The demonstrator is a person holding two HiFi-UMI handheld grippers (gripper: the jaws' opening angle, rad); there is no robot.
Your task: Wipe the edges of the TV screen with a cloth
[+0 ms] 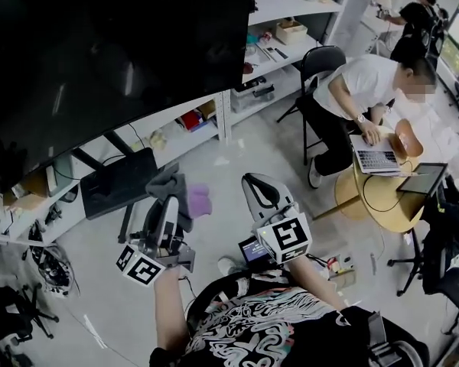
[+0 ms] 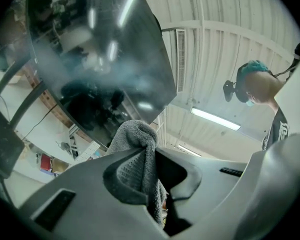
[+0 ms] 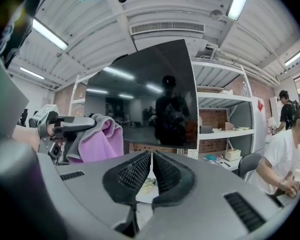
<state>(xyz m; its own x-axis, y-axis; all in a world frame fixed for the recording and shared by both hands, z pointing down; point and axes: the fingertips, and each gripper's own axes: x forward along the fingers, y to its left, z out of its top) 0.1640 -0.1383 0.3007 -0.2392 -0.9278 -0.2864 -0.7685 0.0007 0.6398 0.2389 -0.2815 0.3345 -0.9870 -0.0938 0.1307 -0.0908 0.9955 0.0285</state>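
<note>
My left gripper (image 2: 152, 154) is clamped on the cloth (image 2: 135, 134). The cloth is bunched, with its long axis running along the jaws. A grey fold sticks out past the tips and points up toward the TV's (image 1: 115, 44) lower edge, and a purple side shows to the right. In the head view the cloth sits below that edge with a gap between them. My bare left forearm (image 1: 168, 304) reaches forward and the gripper tilts upward. Just to its right I hold my right gripper (image 3: 151, 159) at about the same height, aimed at the screen. Its jaws are closed together with nothing between them. The TV is a wide dark panel, its long axis running left to right. It stands above a pale floor (image 1: 237, 159), with white shelves (image 1: 283, 48) behind and to its right. Farther right, a person (image 1: 359, 90) sits at a round table (image 1: 382, 205) with a laptop (image 1: 376, 159).
</note>
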